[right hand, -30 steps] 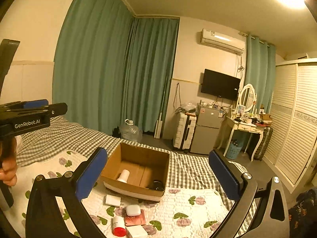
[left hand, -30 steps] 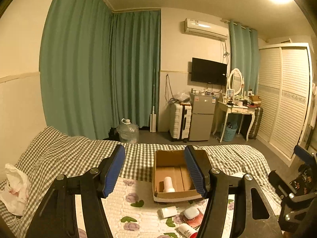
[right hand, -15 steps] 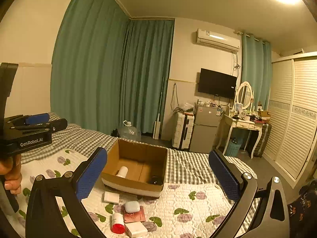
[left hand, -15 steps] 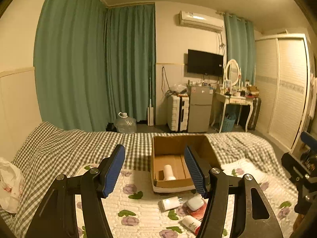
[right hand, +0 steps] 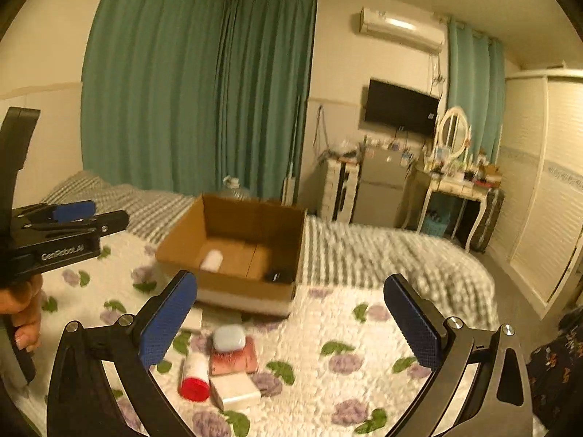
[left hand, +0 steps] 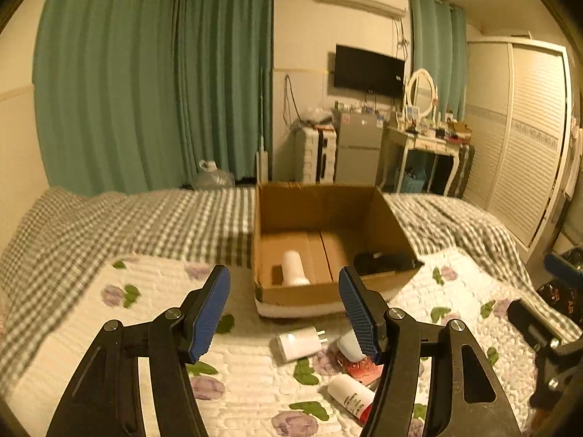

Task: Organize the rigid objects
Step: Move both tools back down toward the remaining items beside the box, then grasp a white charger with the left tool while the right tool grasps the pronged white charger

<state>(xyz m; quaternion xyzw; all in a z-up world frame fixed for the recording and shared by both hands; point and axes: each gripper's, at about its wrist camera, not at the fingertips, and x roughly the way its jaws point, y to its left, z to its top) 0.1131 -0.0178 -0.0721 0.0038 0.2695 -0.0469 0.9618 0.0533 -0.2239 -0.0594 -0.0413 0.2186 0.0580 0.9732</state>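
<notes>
The left tool (left hand: 284, 306) hovers above the bed's floral quilt (left hand: 73, 327), its 2 blue pads moderately apart and gripping nothing. The right tool (right hand: 291, 320) is spread wide and also empty. On the quilt below them lie a white charger (left hand: 298, 342), a red-capped bottle (right hand: 195, 375) and a small white case (right hand: 229, 338) on a pink card. Farther off sits the cardboard box (right hand: 233, 284), holding a white bottle (left hand: 294, 267).
</notes>
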